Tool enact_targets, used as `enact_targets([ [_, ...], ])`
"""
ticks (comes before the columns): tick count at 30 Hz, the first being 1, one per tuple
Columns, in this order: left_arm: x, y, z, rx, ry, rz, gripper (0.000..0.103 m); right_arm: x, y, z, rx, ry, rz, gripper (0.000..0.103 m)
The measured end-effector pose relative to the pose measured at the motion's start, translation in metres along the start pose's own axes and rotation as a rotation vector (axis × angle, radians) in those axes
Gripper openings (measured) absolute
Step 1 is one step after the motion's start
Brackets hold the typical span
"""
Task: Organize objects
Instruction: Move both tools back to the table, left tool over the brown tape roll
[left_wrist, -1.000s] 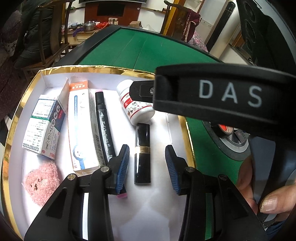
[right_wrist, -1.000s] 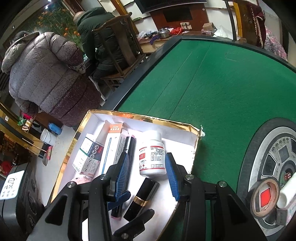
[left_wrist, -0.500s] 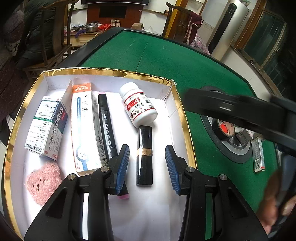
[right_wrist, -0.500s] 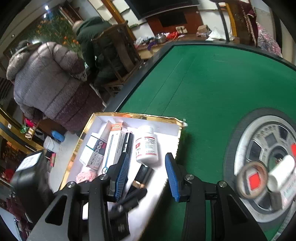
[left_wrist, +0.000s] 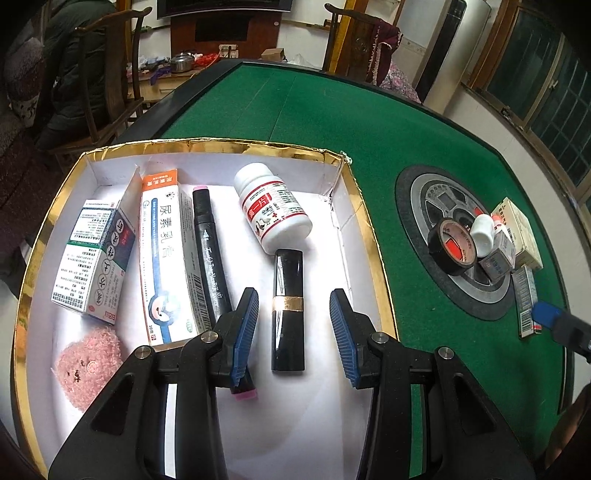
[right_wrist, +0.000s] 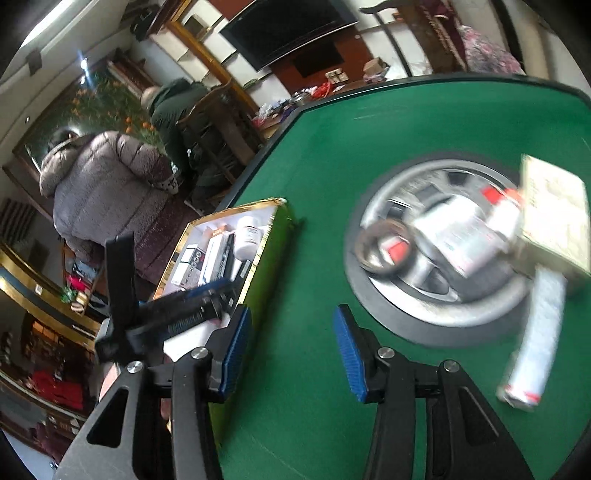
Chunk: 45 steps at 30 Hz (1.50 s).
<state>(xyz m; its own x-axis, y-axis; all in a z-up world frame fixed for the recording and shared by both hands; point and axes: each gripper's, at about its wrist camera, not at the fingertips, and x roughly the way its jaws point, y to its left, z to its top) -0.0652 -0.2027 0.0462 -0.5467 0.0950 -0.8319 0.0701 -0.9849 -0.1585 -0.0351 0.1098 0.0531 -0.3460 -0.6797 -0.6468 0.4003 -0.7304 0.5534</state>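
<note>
My left gripper (left_wrist: 293, 332) hangs over the box (left_wrist: 365, 221) with its jaws released and nothing between them but the lipstick (left_wrist: 288, 310) lying on the box floor below, untouched as far as I can tell. Left to right in the box I read a small carton (left_wrist: 94, 258) at 9 o'clock, a pink puff (left_wrist: 88, 363) at 8 o'clock, a long carton (left_wrist: 166, 258), a marker (left_wrist: 210, 258) running under my left finger, then the pill bottle (left_wrist: 273, 210) at 12 o'clock with the lipstick just below it. All six lie flat and side by side, so I judge the box part-filled and the sorting mid-way.

Further right, out on the green table (left_wrist: 332, 110) at 3 o'clock, the loose pile sits on the round hub (left_wrist: 417, 206): a tape roll (left_wrist: 452, 251), a small white bottle (left_wrist: 484, 236), a grey box (left_wrist: 498, 258), a beige carton (left_wrist: 521, 236) and a flat strip (left_wrist: 528, 299) off the hub's edge. The tip of my other tool shows just beside that strip.

My right gripper (right_wrist: 291, 354) is over bare felt between the box (right_wrist: 266, 254) and the hub (right_wrist: 439, 236), jaws spread and empty. That view is smeared, so I cannot pick items apart cleanly there, though a pale tube-like pack (right_wrist: 535, 339) lies at 3 o'clock.

I take the step in hand as fetching the next item from the pile. Next I would need to line the right jaws across one piece, likely the strip or the tape, lower, then close.
</note>
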Motion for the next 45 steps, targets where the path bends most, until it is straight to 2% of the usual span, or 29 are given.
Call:
enact_targets([
  [5,0.003,-0.006,-0.002,0.011,0.012,-0.008,0.04,-0.028,-0.025,-0.021,0.021,-0.031,0.003,0.051],
  [10,0.0,-0.016,-0.002,0.007,0.019,-0.009,0.04,-0.028,-0.038,-0.02,0.039,-0.03,0.004,0.053],
  [15,-0.031,-0.045,-0.003,0.058,-0.041,0.029,0.04,-0.042,-0.029,-0.02,0.0,-0.054,-0.006,0.053],
  [22,-0.056,-0.109,-0.003,0.157,-0.046,-0.087,0.044,-0.067,-0.043,-0.018,0.053,-0.109,-0.03,0.055],
  [28,-0.025,-0.148,0.005,0.19,0.032,-0.126,0.045,-0.075,-0.058,-0.017,0.091,-0.127,-0.13,0.055],
  [30,-0.009,-0.153,0.015,0.173,0.063,-0.126,0.045,-0.077,-0.064,-0.017,0.11,-0.131,-0.128,0.055],
  [33,0.024,-0.159,0.03,0.168,0.119,-0.067,0.045,-0.081,-0.068,-0.017,0.126,-0.143,-0.114,0.055],
  [36,0.042,-0.164,0.037,0.166,0.141,-0.049,0.045,-0.083,-0.07,-0.017,0.134,-0.144,-0.109,0.055],
  [38,0.047,-0.168,0.041,0.184,0.133,-0.02,0.045,-0.082,-0.072,-0.017,0.142,-0.141,-0.098,0.055],
  [45,0.055,-0.18,0.051,0.226,0.095,0.008,0.045,-0.08,-0.069,-0.018,0.142,-0.135,-0.08,0.055],
])
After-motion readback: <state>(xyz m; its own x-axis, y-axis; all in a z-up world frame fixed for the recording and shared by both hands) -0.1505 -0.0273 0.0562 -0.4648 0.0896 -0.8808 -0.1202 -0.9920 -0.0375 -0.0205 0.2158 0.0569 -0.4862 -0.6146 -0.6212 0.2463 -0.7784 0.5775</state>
